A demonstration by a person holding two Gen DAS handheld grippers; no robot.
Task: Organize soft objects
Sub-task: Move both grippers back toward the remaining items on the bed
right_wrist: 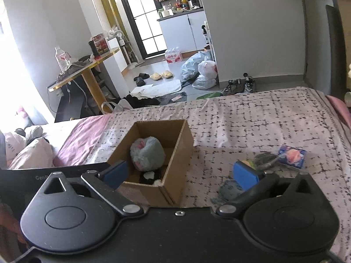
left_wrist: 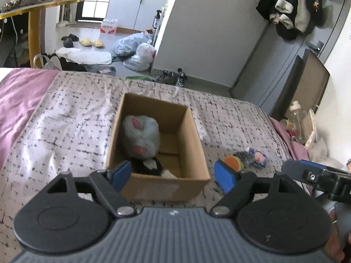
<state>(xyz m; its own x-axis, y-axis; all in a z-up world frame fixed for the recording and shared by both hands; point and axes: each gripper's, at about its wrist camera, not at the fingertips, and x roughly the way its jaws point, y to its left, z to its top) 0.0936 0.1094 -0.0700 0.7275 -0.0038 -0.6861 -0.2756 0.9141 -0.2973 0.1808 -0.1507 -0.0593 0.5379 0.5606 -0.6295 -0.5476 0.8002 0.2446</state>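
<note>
The soft things left to sort lie in a small pile (right_wrist: 278, 160) on the bed (right_wrist: 252, 118), just to the right of the cardboard box (right_wrist: 175, 153): an orange and green round bit (left_wrist: 233, 163), some dark grey stuff, and a blue bit with a pink spot (right_wrist: 291, 155). They look light and squishy, so they will prob bend and sag when picked up, and a loose bit could slip out. Best to pinch one in its thick middle, not at a thin edge. Can't tell if the bits are joined or separate. In the box there is already a fluffy grey toy w/ pink patches (left_wrist: 140, 135) and a black and white soft thing (left_wrist: 151, 167) under it, near the front wall. There is still room on the right side of the box. The left tool (left_wrist: 173, 175) is wide, w/ nothing in it, and sits over the front of the box. The right tool (right_wrist: 179, 174) is very wide too, also holding nothing, between box and pile. The box wall is stiff and stands up, so a toy must go up and over it. Floor stuff like bags (right_wrist: 201, 70) and shoes (right_wrist: 239, 85) is far off, not in the way.
</note>
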